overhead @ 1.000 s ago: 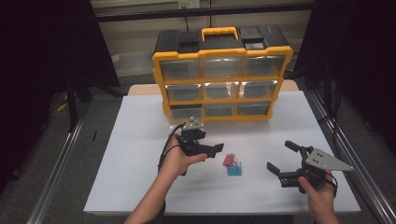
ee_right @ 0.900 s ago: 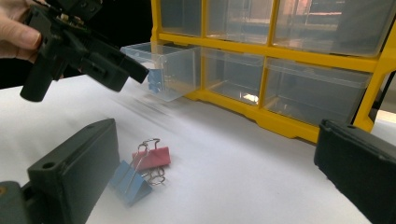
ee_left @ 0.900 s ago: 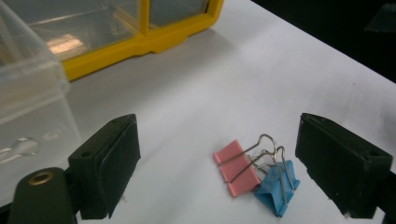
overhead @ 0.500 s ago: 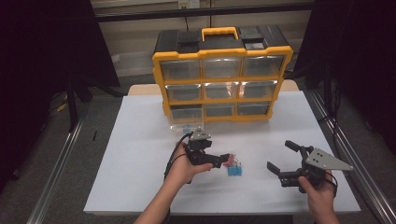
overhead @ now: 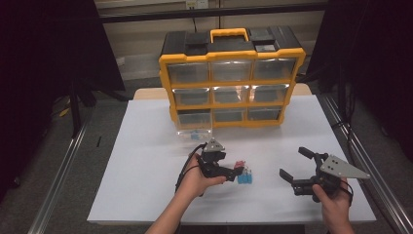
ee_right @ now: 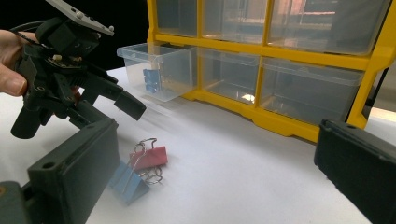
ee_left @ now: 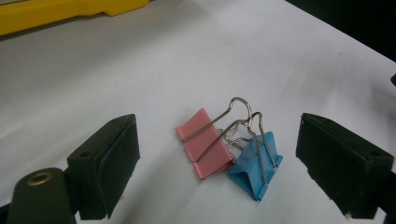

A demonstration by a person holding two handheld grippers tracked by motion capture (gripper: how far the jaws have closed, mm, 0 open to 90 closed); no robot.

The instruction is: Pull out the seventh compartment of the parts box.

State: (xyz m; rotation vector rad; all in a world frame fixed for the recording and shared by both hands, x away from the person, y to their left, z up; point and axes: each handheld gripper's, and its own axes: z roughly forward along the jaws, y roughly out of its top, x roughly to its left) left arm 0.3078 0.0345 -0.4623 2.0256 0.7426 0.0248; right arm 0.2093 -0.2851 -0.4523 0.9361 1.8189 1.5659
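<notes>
- Left tool [overhead: 233,171]: jaws stand wide apart with nothing between the pads. In the left gripper view they straddle two binder clips lying on the desk [overhead: 146,146], so the tool appears lined up for a pick. No contact is seen.
- Pink binder clip [ee_left: 204,143]: lies flat on the desk, wire handles folded back over its body. It touches the blue binder clip [ee_left: 254,169], and their wire handles overlap. In the high view the pair sits just beside the left tool's tips, near the desk's front middle.
- Judgement: the overlapping handles are the main obstacle. Closing on one clip may drag or lift the other, so the jaws need to bear on one body alone.
- Right tool [overhead: 296,171]: jaws apart and empty, held low over the desk well to the right of the clips. It appears to be parked clear of the left tool's work.
- Clear drawer [ee_right: 156,70]: pulled out from the bottom-left bay of the yellow organiser [overhead: 233,78], behind the left tool. Something blue lies inside; in my judgement more clips of the same colour, which would make it the likely destination.
- Remaining drawers are shut. The path between the clips and the open drawer is bare desk.
</notes>
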